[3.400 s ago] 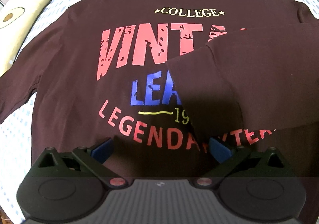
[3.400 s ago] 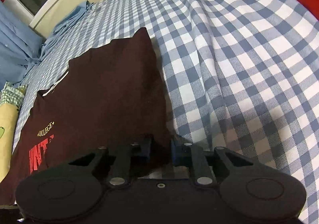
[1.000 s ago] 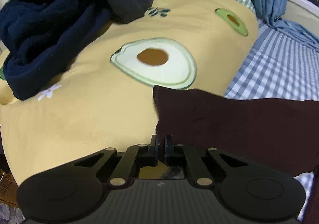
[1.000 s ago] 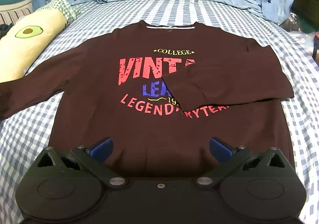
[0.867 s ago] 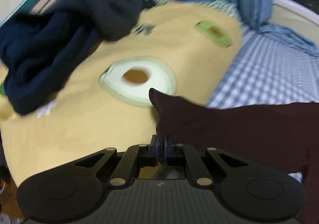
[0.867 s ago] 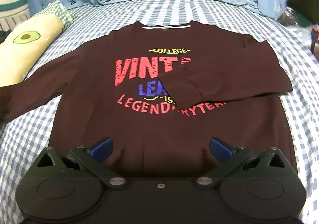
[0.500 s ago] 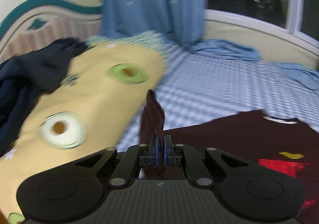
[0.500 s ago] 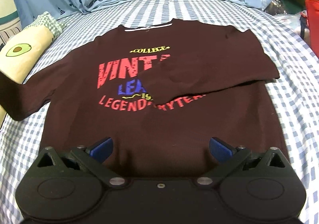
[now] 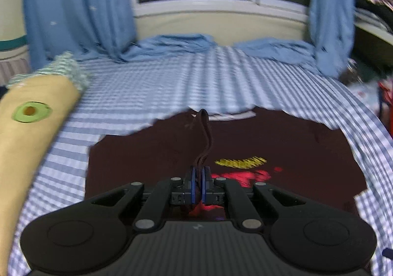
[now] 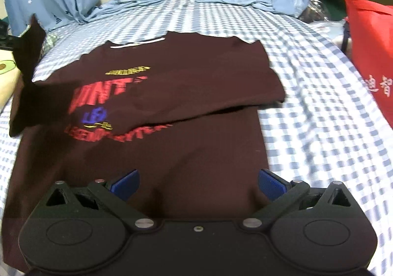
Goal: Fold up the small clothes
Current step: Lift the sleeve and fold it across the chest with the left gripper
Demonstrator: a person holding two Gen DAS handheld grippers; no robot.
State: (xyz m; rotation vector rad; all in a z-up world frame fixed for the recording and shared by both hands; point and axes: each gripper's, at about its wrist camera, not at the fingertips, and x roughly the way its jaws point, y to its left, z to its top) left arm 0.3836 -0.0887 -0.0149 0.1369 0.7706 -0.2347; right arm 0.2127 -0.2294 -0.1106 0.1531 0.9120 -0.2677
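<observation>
A dark maroon long-sleeve shirt (image 10: 172,94) with red, blue and yellow print lies face up on the checked bed. Its right sleeve (image 10: 196,104) is folded across the chest. My left gripper (image 9: 198,177) is shut on the cuff of the left sleeve (image 9: 205,136) and holds it above the shirt's chest (image 9: 294,153). In the right wrist view that lifted sleeve (image 10: 29,72) hangs raised at the left. My right gripper (image 10: 197,184) is open and empty over the shirt's lower hem.
A yellow avocado-print pillow (image 9: 27,133) lies along the bed's left side. A red bag (image 10: 371,55) stands at the right edge. Blue curtains (image 9: 78,6) and bunched blue cloth (image 9: 172,43) lie at the head, under the window.
My left gripper has carried the sleeve cuff from over the pillow rightward, above the shirt's chest. The right gripper has stayed open over the hem, shifting slightly.
</observation>
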